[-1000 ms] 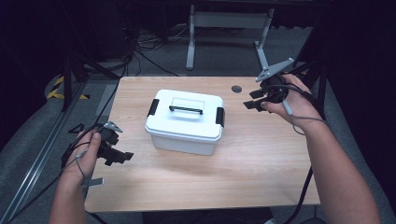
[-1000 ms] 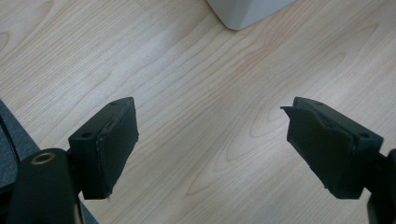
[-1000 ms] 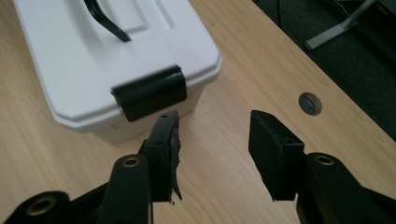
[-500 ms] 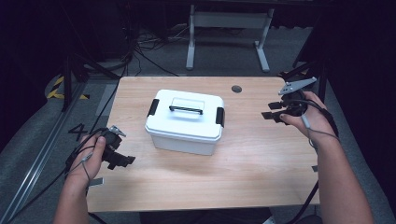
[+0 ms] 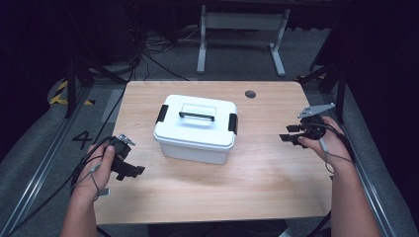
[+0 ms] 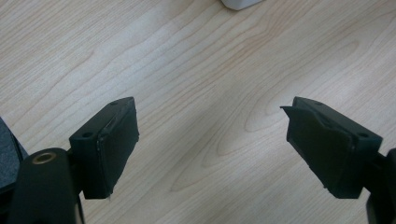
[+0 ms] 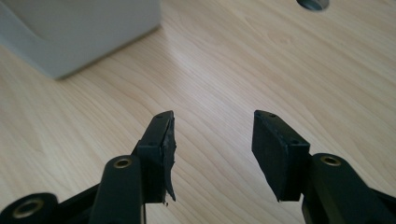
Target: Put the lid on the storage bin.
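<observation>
A white lidded box (image 5: 195, 136) with a black handle (image 5: 196, 116) and black side latches stands mid-table. Near the table's left edge my left gripper (image 5: 131, 170) rests low and open, with only bare wood between its jaws (image 6: 212, 140); a corner of the box (image 6: 238, 3) shows at the top of that view. To the right of the box my right gripper (image 5: 289, 134) is open just above the wood. Its jaws have just been opening, and nothing is between them (image 7: 212, 140). The box's wall (image 7: 79, 32) lies ahead to their left.
The wooden table (image 5: 222, 197) has a round cable hole (image 5: 250, 94) (image 7: 313, 3) at the back right. A metal stand (image 5: 242, 19) and cables lie on the floor behind. Bare wood surrounds the box on all sides.
My right gripper has come down and toward the near right, from above the table's back right corner to just over the wood. The left gripper has hardly shifted.
</observation>
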The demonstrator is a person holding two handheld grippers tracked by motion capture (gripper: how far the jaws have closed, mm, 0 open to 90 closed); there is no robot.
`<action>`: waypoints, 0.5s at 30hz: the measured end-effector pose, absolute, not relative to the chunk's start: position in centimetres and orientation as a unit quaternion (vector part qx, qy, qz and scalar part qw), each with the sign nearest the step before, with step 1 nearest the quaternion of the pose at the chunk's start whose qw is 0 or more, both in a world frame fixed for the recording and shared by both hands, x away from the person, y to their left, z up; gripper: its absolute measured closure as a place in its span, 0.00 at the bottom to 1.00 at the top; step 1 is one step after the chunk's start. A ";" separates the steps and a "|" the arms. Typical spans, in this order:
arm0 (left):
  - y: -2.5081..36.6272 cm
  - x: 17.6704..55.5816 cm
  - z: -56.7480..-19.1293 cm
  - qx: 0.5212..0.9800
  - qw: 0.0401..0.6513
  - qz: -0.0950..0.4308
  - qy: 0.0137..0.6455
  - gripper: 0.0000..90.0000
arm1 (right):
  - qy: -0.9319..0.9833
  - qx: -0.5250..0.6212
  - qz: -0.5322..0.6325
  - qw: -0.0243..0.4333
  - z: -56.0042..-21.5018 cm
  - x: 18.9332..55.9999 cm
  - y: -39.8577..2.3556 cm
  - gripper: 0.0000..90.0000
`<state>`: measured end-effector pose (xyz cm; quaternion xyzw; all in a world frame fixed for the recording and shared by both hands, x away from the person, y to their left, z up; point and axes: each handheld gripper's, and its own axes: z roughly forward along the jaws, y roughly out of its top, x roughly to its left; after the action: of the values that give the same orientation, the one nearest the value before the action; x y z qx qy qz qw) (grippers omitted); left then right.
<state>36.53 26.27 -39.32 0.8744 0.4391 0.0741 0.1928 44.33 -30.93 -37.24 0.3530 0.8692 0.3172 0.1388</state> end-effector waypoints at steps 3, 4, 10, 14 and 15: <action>26.2 36.6 -39.3 0.875 0.192 0.075 0.438 0.19 | 0.870 0.363 0.306 0.133 -38.3 44.4 -31.2 0.55; 26.1 36.6 -39.4 0.874 0.194 0.074 0.439 0.19 | 0.870 0.365 0.305 0.128 -38.7 44.5 -31.2 0.55; 26.1 36.7 -39.4 0.876 0.193 0.076 0.436 0.19 | 0.873 0.379 0.283 0.122 -40.4 44.7 -31.6 0.55; 26.0 36.7 -39.5 0.876 0.192 0.077 0.436 0.19 | 0.872 0.391 0.270 0.116 -41.4 44.7 -32.1 0.54; 26.0 36.7 -39.5 0.875 0.193 0.077 0.436 0.19 | 0.872 0.393 0.270 0.116 -41.6 44.7 -32.2 0.54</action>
<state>36.74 25.96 -39.46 0.8755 0.4362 0.0774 0.1930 44.71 -32.19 -41.58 0.3928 0.8716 0.2696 0.1156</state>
